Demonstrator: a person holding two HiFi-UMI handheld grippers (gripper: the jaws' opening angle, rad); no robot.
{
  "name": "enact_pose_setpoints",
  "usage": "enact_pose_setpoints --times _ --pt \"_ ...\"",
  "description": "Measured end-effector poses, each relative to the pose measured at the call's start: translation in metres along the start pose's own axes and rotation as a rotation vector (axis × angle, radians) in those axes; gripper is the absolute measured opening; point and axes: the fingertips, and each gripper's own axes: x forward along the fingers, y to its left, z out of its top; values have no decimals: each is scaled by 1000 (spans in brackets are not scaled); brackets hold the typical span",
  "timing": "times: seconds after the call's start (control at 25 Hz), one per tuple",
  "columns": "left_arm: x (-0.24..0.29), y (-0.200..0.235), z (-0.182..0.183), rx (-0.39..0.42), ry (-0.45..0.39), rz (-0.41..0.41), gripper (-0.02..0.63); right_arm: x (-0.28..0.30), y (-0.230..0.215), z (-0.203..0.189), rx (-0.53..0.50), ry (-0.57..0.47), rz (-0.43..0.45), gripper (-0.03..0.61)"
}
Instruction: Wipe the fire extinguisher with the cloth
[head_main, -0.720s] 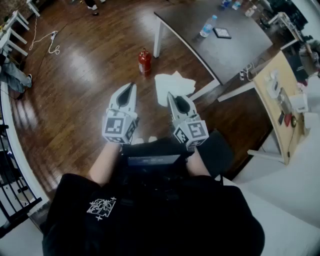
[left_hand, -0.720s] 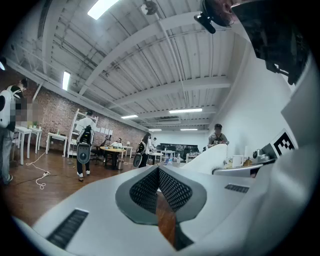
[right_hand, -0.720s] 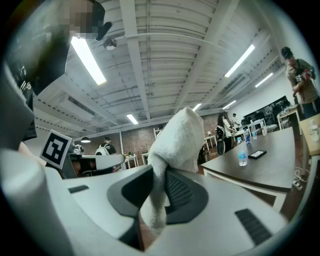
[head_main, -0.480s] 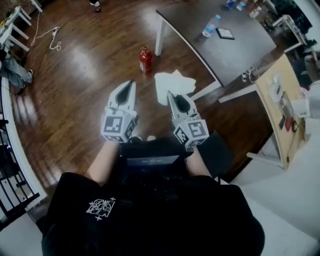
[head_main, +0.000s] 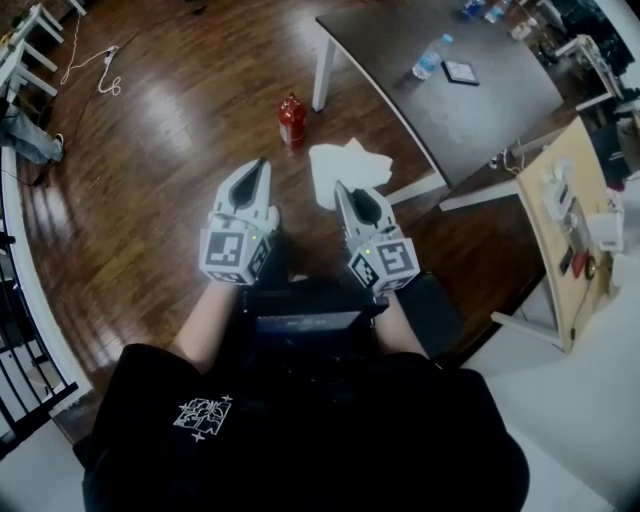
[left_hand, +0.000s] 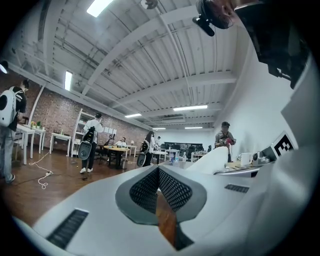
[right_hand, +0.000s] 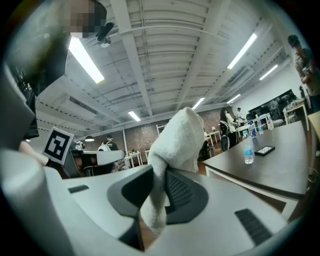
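A small red fire extinguisher (head_main: 292, 120) stands upright on the wood floor, ahead of both grippers and apart from them. My right gripper (head_main: 343, 190) is shut on a white cloth (head_main: 345, 168), which fans out past its tip toward the extinguisher. In the right gripper view the cloth (right_hand: 177, 150) is pinched between the dark pads and rises in a thick fold. My left gripper (head_main: 261, 166) is held level beside the right one, shut with nothing between its pads; in the left gripper view (left_hand: 158, 172) the pads meet.
A dark table (head_main: 440, 95) with white legs stands to the right of the extinguisher, bearing a water bottle (head_main: 431, 58) and a tablet (head_main: 466, 72). A white cable (head_main: 100, 68) lies on the floor far left. A wooden desk (head_main: 560, 205) is at right. People stand in the room beyond.
The view has shifted slightly; both grippers hold about the same pose, and the cloth stays clamped in the right one.
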Motion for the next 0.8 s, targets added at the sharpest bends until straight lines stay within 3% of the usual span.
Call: enact_pose_setpoints --times 0.44,0.64,0.8 --pt "92 71 -28 -13 21 -28 0 104 -51 -25 22 12 -22 84" --pt "134 115 -86 48 -6 -67 0 167 -80 -88 27 1 -23 84" --pt "182 157 -158 50 -10 -88 0 230 -125 -158 23 -19 -31 84"
